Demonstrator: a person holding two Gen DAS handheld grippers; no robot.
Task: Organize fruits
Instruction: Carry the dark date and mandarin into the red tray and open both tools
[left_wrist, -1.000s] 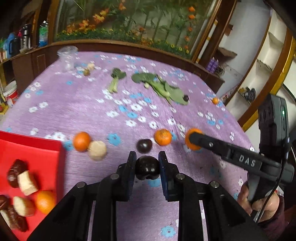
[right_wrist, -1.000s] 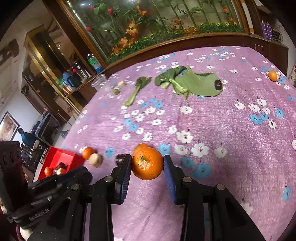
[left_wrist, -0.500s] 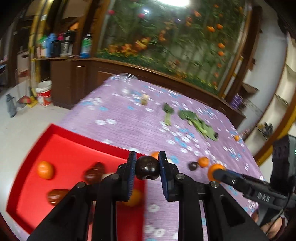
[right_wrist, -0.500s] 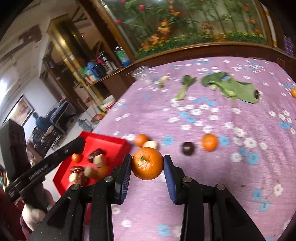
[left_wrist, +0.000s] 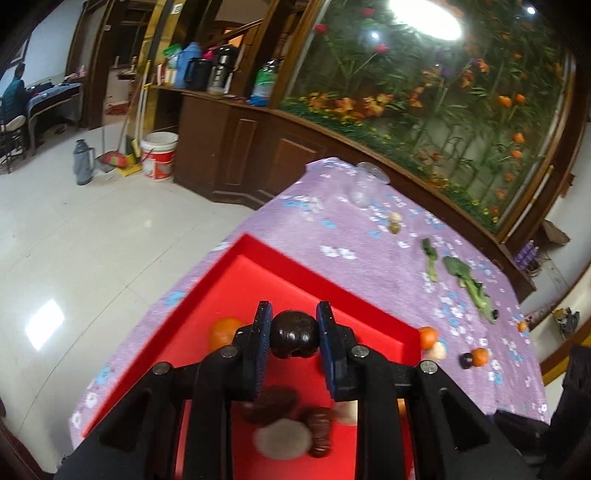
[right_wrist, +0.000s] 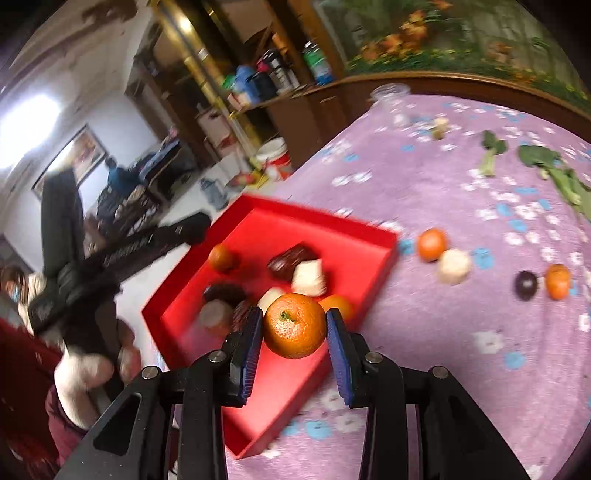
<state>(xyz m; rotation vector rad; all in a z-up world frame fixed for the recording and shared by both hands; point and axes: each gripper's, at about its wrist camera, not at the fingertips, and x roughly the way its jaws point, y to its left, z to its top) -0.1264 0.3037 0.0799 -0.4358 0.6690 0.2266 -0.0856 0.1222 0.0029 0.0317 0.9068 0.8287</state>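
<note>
Fruit is riding in both grippers: our left gripper (left_wrist: 294, 338) is clamping a dark glossy round fruit (left_wrist: 294, 339) above the shallow red plastic tray (right_wrist: 373, 236), and our right gripper (right_wrist: 294, 328) is pinching a dimpled orange mandarin (right_wrist: 294, 325) over the tray's near rim

We are risking a bounce-out if we release high, since piled fruit is crowding the tray; the mandarin may also roll off the rim onto the purple flowered tablecloth (right_wrist: 461, 332)

Beyond the tray we are counting two loose mandarins, one pale chunk and one dark fruit; inside it, blur is preventing a firm count
</note>
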